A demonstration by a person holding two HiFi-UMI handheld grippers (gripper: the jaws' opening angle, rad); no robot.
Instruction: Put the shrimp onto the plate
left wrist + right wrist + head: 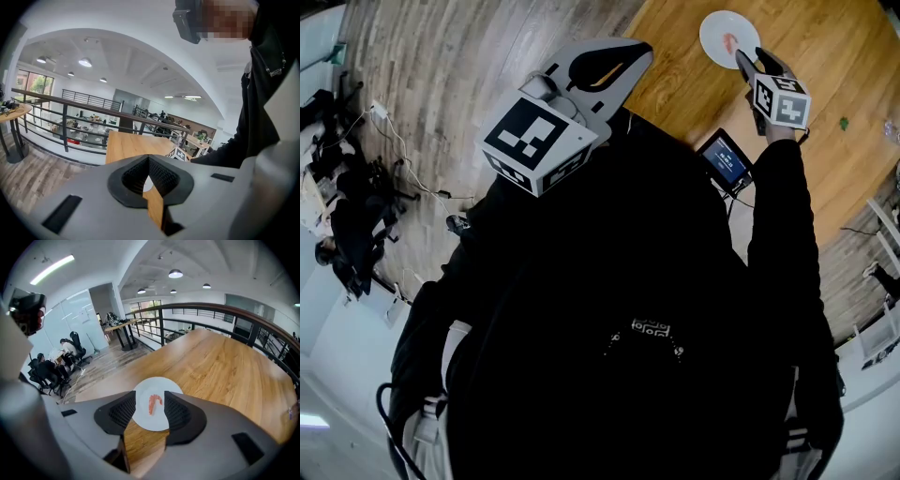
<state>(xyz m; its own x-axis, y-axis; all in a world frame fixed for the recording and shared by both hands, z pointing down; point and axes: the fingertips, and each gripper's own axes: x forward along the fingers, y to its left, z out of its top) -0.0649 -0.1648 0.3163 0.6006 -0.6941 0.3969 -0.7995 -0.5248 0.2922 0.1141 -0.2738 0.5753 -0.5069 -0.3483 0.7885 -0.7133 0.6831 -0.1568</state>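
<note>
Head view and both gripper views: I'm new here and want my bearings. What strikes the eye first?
A shrimp lies on a white plate on the table, framed between the open jaws of the right gripper. In the head view, the left gripper looms large over the floor, jaws together.

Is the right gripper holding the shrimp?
No, the shrimp lies on the plate, apart from the right gripper, whose jaws stand open.

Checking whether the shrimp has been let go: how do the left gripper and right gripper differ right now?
The right gripper has jaws apart above the plate where the shrimp lies; the left gripper has jaws tip to tip. The right reaches over the table; the left is at its edge. Both hold nothing.
</note>
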